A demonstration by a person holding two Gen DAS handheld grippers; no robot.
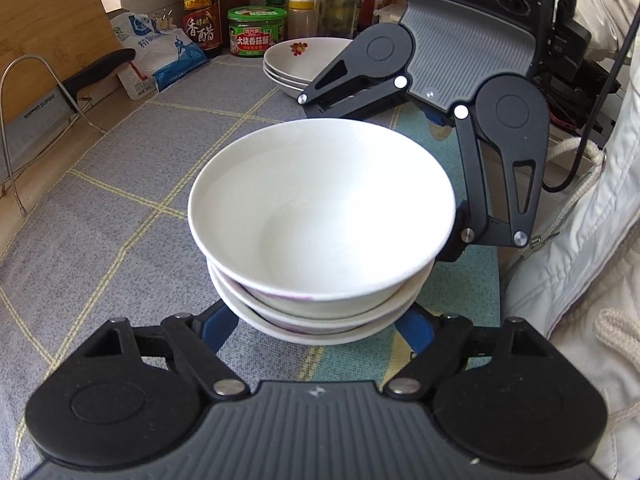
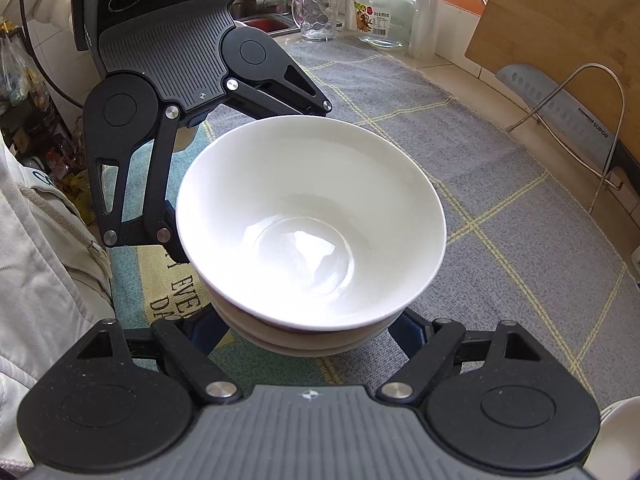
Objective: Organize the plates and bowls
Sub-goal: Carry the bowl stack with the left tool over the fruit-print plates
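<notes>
Both grippers angled down | left gripper [image 1: 316, 330], right gripper [image 2: 308, 332] clasp bowl stack [image 1: 320, 216]

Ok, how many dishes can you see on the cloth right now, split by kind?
Deep white bowls, nested in the near stack: 3
Shallow flower-print dishes, far stack, counted by their rims: 3
Total: 6

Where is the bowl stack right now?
The bowl stack sits mid-frame in both wrist views on the grey checked cloth, between the left claw and right claw, which face each other. A second stack stands behind, by the jars.
</notes>
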